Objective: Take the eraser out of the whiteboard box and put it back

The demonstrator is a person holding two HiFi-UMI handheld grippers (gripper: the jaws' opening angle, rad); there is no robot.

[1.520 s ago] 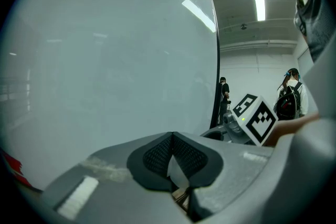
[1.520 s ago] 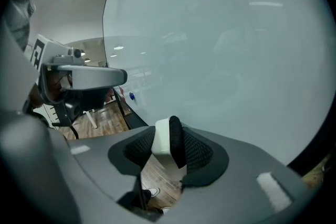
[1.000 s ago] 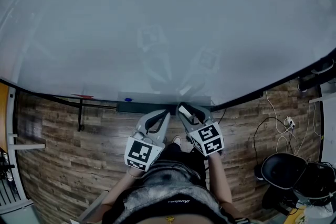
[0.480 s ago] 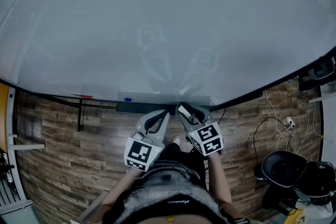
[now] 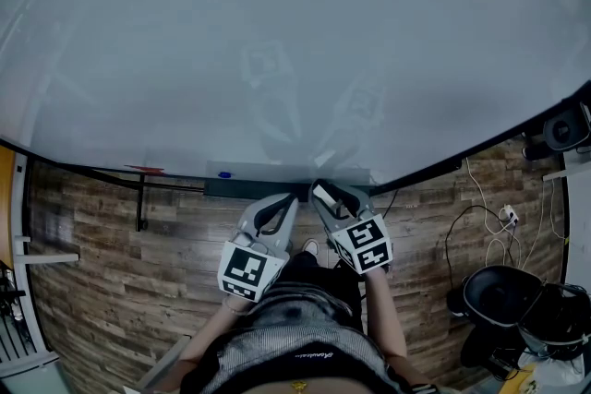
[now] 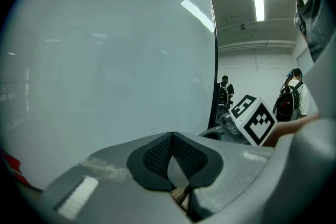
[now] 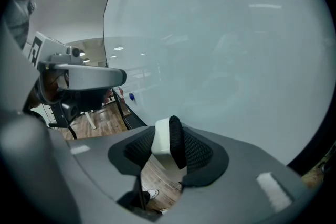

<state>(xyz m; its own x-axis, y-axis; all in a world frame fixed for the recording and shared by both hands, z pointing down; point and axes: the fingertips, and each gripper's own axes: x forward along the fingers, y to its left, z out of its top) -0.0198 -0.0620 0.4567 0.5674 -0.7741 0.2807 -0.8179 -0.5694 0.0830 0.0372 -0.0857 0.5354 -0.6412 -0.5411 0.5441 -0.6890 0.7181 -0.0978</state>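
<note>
The eraser [image 7: 169, 141], white with a black felt side, stands upright between the pads of my right gripper [image 7: 169, 145], which is shut on it. In the head view the right gripper [image 5: 320, 190] holds the eraser [image 5: 326, 196] just above the dark whiteboard box [image 5: 249, 188] at the board's lower edge. My left gripper [image 5: 294, 197] hangs beside it to the left. Its pads meet at the tips in the left gripper view [image 6: 171, 139], with nothing between them.
The large whiteboard [image 5: 277, 41] fills the view ahead. A blue item [image 5: 224, 174] and a red one [image 5: 148, 169] lie along its ledge. A black chair [image 5: 503, 300] and cables [image 5: 480, 217] are on the wood floor at right. People [image 6: 291, 99] stand far off.
Both grippers and the eraser have kept still. Only a dark object at the head view's far right edge has shifted a little.
</note>
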